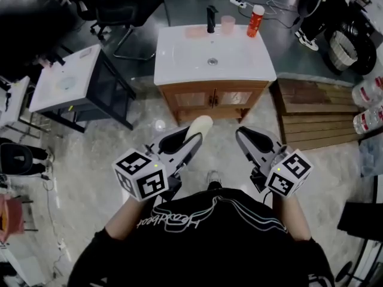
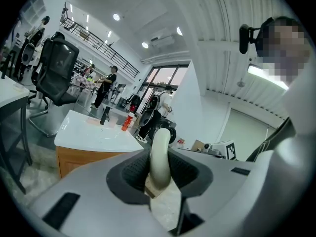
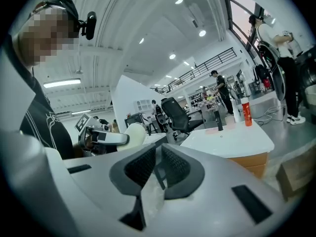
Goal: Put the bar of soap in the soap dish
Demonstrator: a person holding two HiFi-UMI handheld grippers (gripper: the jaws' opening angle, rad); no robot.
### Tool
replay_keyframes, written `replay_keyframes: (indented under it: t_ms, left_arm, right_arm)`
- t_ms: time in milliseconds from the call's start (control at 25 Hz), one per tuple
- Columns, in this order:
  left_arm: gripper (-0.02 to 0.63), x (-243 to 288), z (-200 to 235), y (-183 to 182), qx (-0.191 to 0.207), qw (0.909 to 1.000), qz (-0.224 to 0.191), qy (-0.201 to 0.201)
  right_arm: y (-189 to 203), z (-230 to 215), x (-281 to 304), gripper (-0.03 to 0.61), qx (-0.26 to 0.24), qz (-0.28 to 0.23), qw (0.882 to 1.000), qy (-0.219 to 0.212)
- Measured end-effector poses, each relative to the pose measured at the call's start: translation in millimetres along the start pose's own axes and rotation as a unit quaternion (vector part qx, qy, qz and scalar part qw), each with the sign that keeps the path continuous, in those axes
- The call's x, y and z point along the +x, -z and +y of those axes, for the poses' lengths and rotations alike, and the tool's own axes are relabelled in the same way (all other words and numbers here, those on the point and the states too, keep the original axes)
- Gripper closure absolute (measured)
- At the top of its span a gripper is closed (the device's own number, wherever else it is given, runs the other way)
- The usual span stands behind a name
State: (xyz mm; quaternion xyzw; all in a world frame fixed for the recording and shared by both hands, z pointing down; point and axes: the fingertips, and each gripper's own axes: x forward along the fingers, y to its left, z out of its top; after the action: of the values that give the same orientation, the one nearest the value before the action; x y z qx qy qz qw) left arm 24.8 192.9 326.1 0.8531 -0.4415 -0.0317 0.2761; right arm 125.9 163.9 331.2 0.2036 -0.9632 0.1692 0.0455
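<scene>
One bar of soap (image 1: 200,126) sits clenched in our left gripper (image 1: 191,139) jaws, long axis along them. Our soap dish (image 1: 194,33) lies well ahead of those jaws; right gripper (image 1: 244,135) jaws are closed and empty.

Black shirt (image 1: 203,238), white line print, grey left claw (image 1: 190,141), right claw (image 1: 246,137), marker cubes (image 1: 141,175)
</scene>
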Motion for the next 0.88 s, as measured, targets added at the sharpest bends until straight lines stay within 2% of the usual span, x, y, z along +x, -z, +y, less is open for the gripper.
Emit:
replay_keyframes:
  t_ms: [280, 520, 720, 880]
  left_arm:
    - [0.488, 60.7, 21.4, -17.7, -0.009, 0.9999, -0.003, -0.01]
    - [0.488, 107.3, 21.9, -37.8, -0.008, 0.9998, -0.014, -0.015]
    - [0.488, 117.8, 22.3, -39.8, 0.002, 0.9996, -0.024, -0.012]
    - [0.488, 123.1, 24.3, -37.6, -0.002, 0.9998, -0.015, -0.013]
  right_arm:
    - [-13.5, -61.9, 10.1, 0.535, 0.006, 0.008, 1.0, -0.018]
    - [-33.5, -104.3, 6.3, 0.542, -0.003, 0.007, 0.999, -0.038]
    - [-37.4, -115.3, 2.9, 0.546, -0.006, -0.003, 0.999, -0.049]
    - [-38.4, -120.8, 3.8, 0.546, 0.001, -0.005, 0.999, -0.051]
